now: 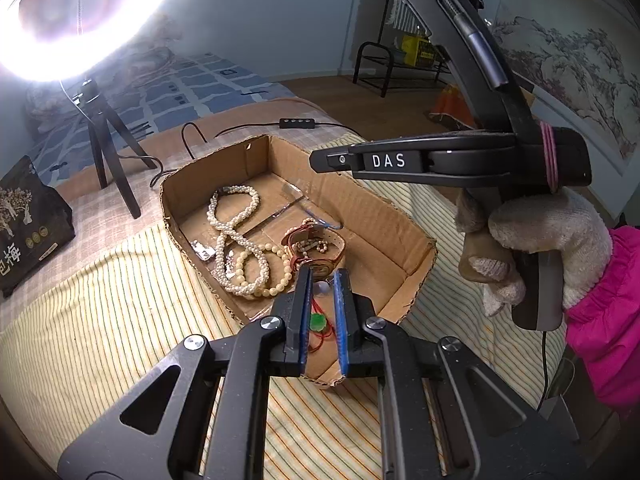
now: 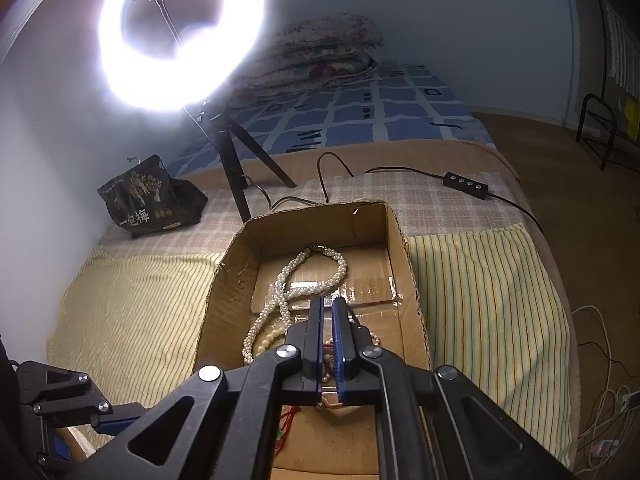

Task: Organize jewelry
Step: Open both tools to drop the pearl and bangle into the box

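Observation:
An open cardboard box (image 1: pixel 400 220) lies on the striped bedcover and holds the jewelry. Inside are a twisted white pearl necklace (image 1: pixel 236 236), a cream bead strand (image 1: pixel 276 284), a brown-strapped watch (image 1: pixel 316 248), a silver clasp piece (image 1: pixel 202 252) and a green pendant on red cord (image 1: pixel 318 322). My left gripper (image 1: pixel 323 274) hovers over the box's near end, jaws a little apart and empty. My right gripper (image 2: pixel 328 304), nearly closed and empty, hangs above the box (image 2: pixel 404 256) over the pearl necklace (image 2: pixel 304 280). The right gripper also shows in the left wrist view (image 1: pixel 320 160).
A ring light on a black tripod (image 2: pixel 236 160) stands behind the box, glaring. Its cable and inline control (image 2: pixel 466 185) trail across the bed. A black snack bag (image 2: pixel 152 196) sits at the left. Folded quilts (image 2: pixel 320 52) lie farther back. A black rack (image 1: pixel 384 64) stands on the floor.

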A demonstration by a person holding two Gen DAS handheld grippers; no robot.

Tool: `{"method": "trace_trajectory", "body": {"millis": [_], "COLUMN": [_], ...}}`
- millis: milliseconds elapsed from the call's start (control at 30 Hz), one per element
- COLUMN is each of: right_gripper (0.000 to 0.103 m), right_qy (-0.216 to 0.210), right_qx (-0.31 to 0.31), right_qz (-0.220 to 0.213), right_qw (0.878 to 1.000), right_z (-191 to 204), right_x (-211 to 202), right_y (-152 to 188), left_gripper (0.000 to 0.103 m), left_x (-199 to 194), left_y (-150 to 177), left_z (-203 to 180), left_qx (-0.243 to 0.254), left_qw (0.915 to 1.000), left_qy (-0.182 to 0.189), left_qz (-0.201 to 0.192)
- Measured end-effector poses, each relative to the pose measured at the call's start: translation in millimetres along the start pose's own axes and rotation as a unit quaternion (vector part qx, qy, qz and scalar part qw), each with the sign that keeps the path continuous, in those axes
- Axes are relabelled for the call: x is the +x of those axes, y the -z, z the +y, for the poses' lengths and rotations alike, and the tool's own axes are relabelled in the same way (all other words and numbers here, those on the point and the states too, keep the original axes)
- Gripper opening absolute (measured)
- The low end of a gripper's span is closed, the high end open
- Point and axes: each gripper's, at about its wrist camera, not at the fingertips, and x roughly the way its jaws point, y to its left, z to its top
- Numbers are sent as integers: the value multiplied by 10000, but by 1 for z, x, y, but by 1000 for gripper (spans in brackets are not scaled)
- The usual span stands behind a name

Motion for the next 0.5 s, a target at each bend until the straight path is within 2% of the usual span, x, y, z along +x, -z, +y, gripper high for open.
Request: {"method": "trace_trajectory", "body": {"millis": [100,200,267,300,333,367,400,433,467,500], "right_gripper": [32,35,47,57,61,62,63,67,70,76], "right_qy": [66,154,205,255,294,315,320,333,367,410], "right_qx": [-35,-54,-36,-32,-30,-29,-24,-18,-16,-18], "right_qz": [-55,-66,-70,-87,-114,-144,-148,-145,-146,-157], "right_qw": [10000,9998,9998,9996,9995,9994,9994,9993,9992,9990], "right_z": [1,1,1,1,1,1,1,1,2,2], "right_x": [-2,-3,-4,-4,-5,-7,-8,-9,-9,-11], "right_y": [1,1,0,1,0,0,0,0,0,0], "left_gripper": [9,9,9,9,9,12,22,29,40,44], "left_x": [0,2,2,3,3,2,1,1,-1,-3], "left_y": [-1,0,0,1,1,1,2,2,2,2], "left_z": [0,-1,-1,-1,-2,-2,-2,-2,-2,-2], "left_qx": [16,29,45,51,55,61,67,69,71,74], "left_qw": [10000,10000,10000,10000,10000,10000,10000,10000,10000,9999], "left_qy": [-1,-12,-18,-14,-14,-20,-33,-43,-62,-78], "left_qz": [-9,27,41,48,54,59,48,28,-16,-71]}}
